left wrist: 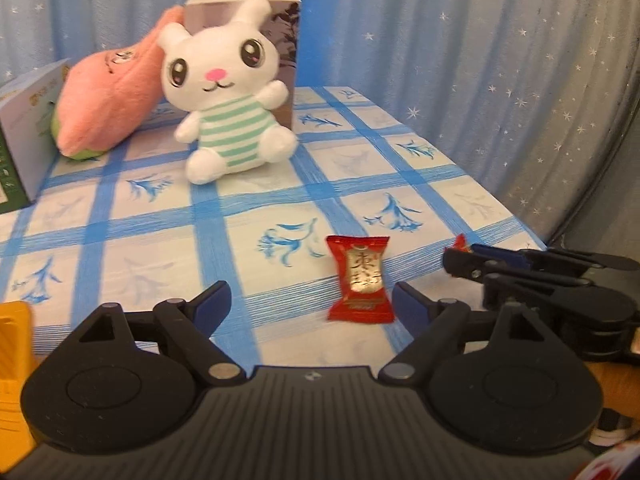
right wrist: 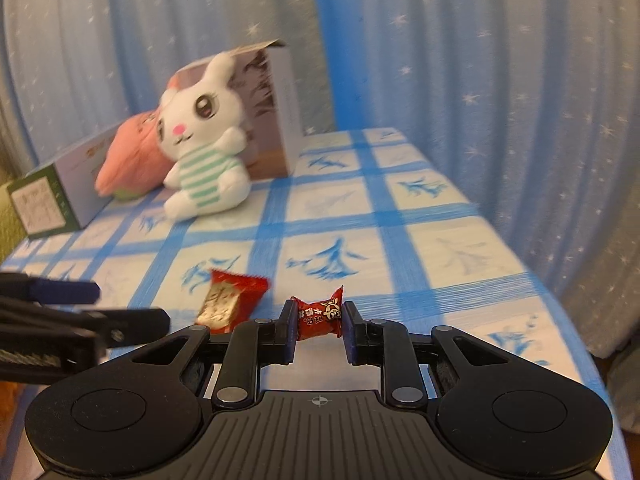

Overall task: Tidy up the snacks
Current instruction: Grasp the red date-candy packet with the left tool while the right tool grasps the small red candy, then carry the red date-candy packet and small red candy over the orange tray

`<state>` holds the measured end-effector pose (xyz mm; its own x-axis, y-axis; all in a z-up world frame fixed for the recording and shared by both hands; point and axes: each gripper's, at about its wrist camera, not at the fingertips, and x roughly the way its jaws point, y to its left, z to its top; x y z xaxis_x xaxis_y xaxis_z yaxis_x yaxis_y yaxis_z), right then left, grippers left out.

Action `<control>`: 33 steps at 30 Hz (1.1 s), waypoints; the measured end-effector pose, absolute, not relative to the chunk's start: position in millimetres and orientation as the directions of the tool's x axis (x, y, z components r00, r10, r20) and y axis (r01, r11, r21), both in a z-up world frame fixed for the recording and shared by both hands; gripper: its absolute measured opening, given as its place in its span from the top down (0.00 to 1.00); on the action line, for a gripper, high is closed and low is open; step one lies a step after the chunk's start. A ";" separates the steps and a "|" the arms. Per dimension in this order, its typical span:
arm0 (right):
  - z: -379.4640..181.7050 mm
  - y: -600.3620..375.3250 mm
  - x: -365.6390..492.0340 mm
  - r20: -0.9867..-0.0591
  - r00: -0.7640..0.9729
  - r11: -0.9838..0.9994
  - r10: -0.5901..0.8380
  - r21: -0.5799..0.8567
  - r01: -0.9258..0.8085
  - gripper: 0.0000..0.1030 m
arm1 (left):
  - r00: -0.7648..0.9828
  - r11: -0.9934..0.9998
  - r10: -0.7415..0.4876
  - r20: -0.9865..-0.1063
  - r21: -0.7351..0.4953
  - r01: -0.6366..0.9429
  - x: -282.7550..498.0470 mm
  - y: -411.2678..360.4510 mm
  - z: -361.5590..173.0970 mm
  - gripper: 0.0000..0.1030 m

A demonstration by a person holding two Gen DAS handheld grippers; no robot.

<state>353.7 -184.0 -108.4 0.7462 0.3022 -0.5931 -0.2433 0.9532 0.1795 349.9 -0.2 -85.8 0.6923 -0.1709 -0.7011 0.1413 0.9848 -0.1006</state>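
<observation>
A red snack packet with a gold label (left wrist: 360,280) lies on the blue checked tablecloth (left wrist: 140,240), just ahead of my open, empty left gripper (left wrist: 310,304) and near its right finger. It also shows in the right wrist view (right wrist: 230,300). My right gripper (right wrist: 318,326) is shut on a small red wrapped candy (right wrist: 320,316). In the left wrist view the right gripper (left wrist: 460,258) comes in from the right with a corner of the red candy (left wrist: 460,242) showing at its tip. The left gripper (right wrist: 96,304) appears at the left of the right wrist view.
A white plush rabbit (left wrist: 228,96) and a pink plush (left wrist: 108,100) sit at the back against an upright box (left wrist: 284,48). A green-and-white box (left wrist: 24,136) stands at the left. A yellow object (left wrist: 14,360) is at the near left. Star curtains (left wrist: 480,60) hang behind.
</observation>
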 end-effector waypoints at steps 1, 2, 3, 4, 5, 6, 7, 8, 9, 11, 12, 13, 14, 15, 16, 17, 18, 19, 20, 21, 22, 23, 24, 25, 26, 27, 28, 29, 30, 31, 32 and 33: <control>-106.9 -188.0 353.6 -0.593 0.750 0.956 0.293 0.184 -0.227 0.77 | 0.690 0.983 -0.178 -0.701 -0.104 0.148 352.8 -3.6 -88.5 0.22; -106.2 -191.8 353.7 -0.594 0.752 0.958 0.285 0.190 -0.214 0.77 | 0.687 0.982 -0.187 -0.702 -0.110 0.155 356.0 -6.9 -91.4 0.26; -106.2 -195.3 353.7 -0.597 0.752 0.960 0.280 0.194 -0.203 0.77 | 0.686 0.981 -0.194 -0.702 -0.118 0.156 359.1 -9.4 -94.4 0.30; -106.9 -198.5 353.5 -0.600 0.751 0.961 0.276 0.198 -0.195 0.77 | 0.685 0.980 -0.198 -0.701 -0.124 0.156 362.1 -12.3 -97.6 0.32; -108.2 -201.4 353.1 -0.603 0.749 0.962 0.272 0.200 -0.188 0.77 | 0.685 0.979 -0.201 -0.700 -0.126 0.158 364.9 -15.5 -100.7 0.36; -109.6 -203.7 352.9 -0.608 0.747 0.962 0.269 0.201 -0.183 0.77 | 0.688 0.979 -0.203 -0.697 -0.125 0.162 367.0 -18.9 -103.1 0.41; -111.2 -205.4 352.6 -0.613 0.744 0.963 0.266 0.202 -0.178 0.77 | 0.692 0.979 -0.201 -0.693 -0.118 0.167 368.9 -22.5 -105.1 0.42; -112.9 -207.0 352.3 -0.617 0.741 0.963 0.265 0.202 -0.177 0.77 | 0.696 0.979 -0.197 -0.691 -0.105 0.173 370.4 -26.5 -106.7 0.48; -114.1 -207.9 352.4 -0.620 0.739 0.964 0.263 0.200 -0.176 0.77 | 0.697 0.979 -0.197 -0.690 -0.097 0.181 372.4 -30.1 -108.6 0.54; -116.4 -209.1 351.9 -0.624 0.737 0.965 0.261 0.198 -0.173 0.77 | 0.694 0.977 -0.198 -0.692 -0.083 0.196 375.7 -36.4 -112.7 0.64; -116.9 -209.8 351.8 -0.624 0.737 0.965 0.259 0.199 -0.171 0.77 | 0.695 0.978 -0.190 -0.694 -0.070 0.197 376.9 -39.2 -114.9 0.69; -116.8 -210.1 351.7 -0.623 0.738 0.965 0.260 0.201 -0.170 0.77 | 0.694 0.978 -0.186 -0.696 -0.061 0.200 377.9 -41.5 -116.8 0.72; -116.6 -210.4 351.4 -0.622 0.738 0.964 0.261 0.204 -0.169 0.77 | 0.693 0.978 -0.183 -0.698 -0.055 0.203 378.3 -43.2 -118.3 0.76; -116.2 -210.6 351.4 -0.621 0.739 0.964 0.261 0.205 -0.168 0.77 | 0.697 0.978 -0.178 -0.695 -0.046 0.203 377.1 -44.2 -118.5 0.77; -115.8 -210.8 351.6 -0.619 0.740 0.964 0.261 0.206 -0.169 0.77 | 0.697 0.977 -0.177 -0.695 -0.041 0.207 375.1 -45.0 -118.0 0.77; -115.2 -210.9 351.6 -0.618 0.741 0.964 0.262 0.206 -0.170 0.77 | 0.696 0.977 -0.178 -0.695 -0.040 0.211 372.1 -45.2 -117.0 0.79; -114.5 -211.0 351.3 -0.617 0.742 0.964 0.262 0.206 -0.169 0.77 | 0.695 0.977 -0.175 -0.698 -0.039 0.208 368.5 -44.6 -115.8 0.79; -113.6 -211.3 351.0 -0.615 0.743 0.964 0.262 0.207 -0.169 0.77 | 0.695 0.979 -0.173 -0.698 -0.042 0.201 364.0 -43.2 -113.8 0.79; -112.3 -211.6 350.7 -0.614 0.744 0.964 0.263 0.208 -0.168 0.77 | 0.696 0.980 -0.172 -0.697 -0.049 0.193 359.1 -41.2 -111.3 0.79; -110.6 -211.9 350.1 -0.611 0.746 0.963 0.264 0.210 -0.169 0.77 | 0.697 0.982 -0.169 -0.697 -0.055 0.182 353.8 -38.8 -108.8 0.79; -108.3 -212.0 348.9 -0.608 0.748 0.962 0.266 0.212 -0.170 0.77 | 0.697 0.983 -0.163 -0.698 -0.058 0.172 348.1 -36.6 -106.1 0.79; -105.8 -211.6 347.1 -0.605 0.750 0.962 0.269 0.212 -0.173 0.77 | 0.698 0.984 -0.160 -0.697 -0.062 0.164 342.4 -34.5 -103.1 0.79; -103.3 -210.8 344.6 -0.602 0.751 0.961 0.272 0.212 -0.178 0.77 | 0.700 0.985 -0.160 -0.696 -0.066 0.160 335.9 -32.2 -99.5 0.79; -100.5 -209.9 341.5 -0.599 0.752 0.960 0.275 0.212 -0.182 0.77 | 0.702 0.986 -0.156 -0.694 -0.070 0.151 329.3 -29.5 -95.7 0.79; -97.5 -209.0 337.7 -0.597 0.752 0.959 0.279 0.212 -0.187 0.77 | 0.705 0.987 -0.153 -0.692 -0.077 0.138 322.8 -26.5 -91.9 0.79; -94.3 -207.5 333.3 -0.596 0.751 0.958 0.284 0.213 -0.193 0.77 | 0.705 0.988 -0.154 -0.692 -0.089 0.128 316.4 -23.7 -88.1 0.79; -91.1 -205.8 328.2 -0.594 0.751 0.957 0.288 0.212 -0.200 0.77 | 0.703 0.988 -0.156 -0.694 -0.099 0.121 310.3 -21.4 -85.1 0.79; -88.0 -204.0 322.6 -0.593 0.751 0.956 0.291 0.210 -0.205 0.77 | 0.701 0.987 -0.158 -0.696 -0.107 0.117 303.7 -19.7 -82.1 0.79; -84.9 -202.3 316.2 -0.592 0.750 0.956 0.293 0.207 -0.210 0.77 | 0.700 0.987 -0.158 -0.696 -0.112 0.112 297.2 -18.4 -79.0 0.79; -81.7 -200.1 309.4 -0.591 0.751 0.955 0.295 0.202 -0.217 0.77 | 0.700 0.988 -0.157 -0.697 -0.116 0.105 290.0 -16.6 -75.8 0.79; -78.3 -197.8 301.5 -0.590 0.751 0.955 0.296 0.194 -0.225 0.77 | 0.700 0.987 -0.158 -0.696 -0.121 0.102 282.7 -15.0 -72.5 0.79; -74.9 -195.7 292.6 -0.588 0.753 0.955 0.295 0.184 -0.231 0.77 | 0.701 0.987 -0.157 -0.696 -0.124 0.098 275.0 -13.5 -69.1 0.79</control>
<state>292.6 -195.7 -74.9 0.7528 0.2951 -0.5884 -0.2311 0.9555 0.1836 275.0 -13.5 -69.1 0.7007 -0.1573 -0.6959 0.0984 0.9874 -0.1241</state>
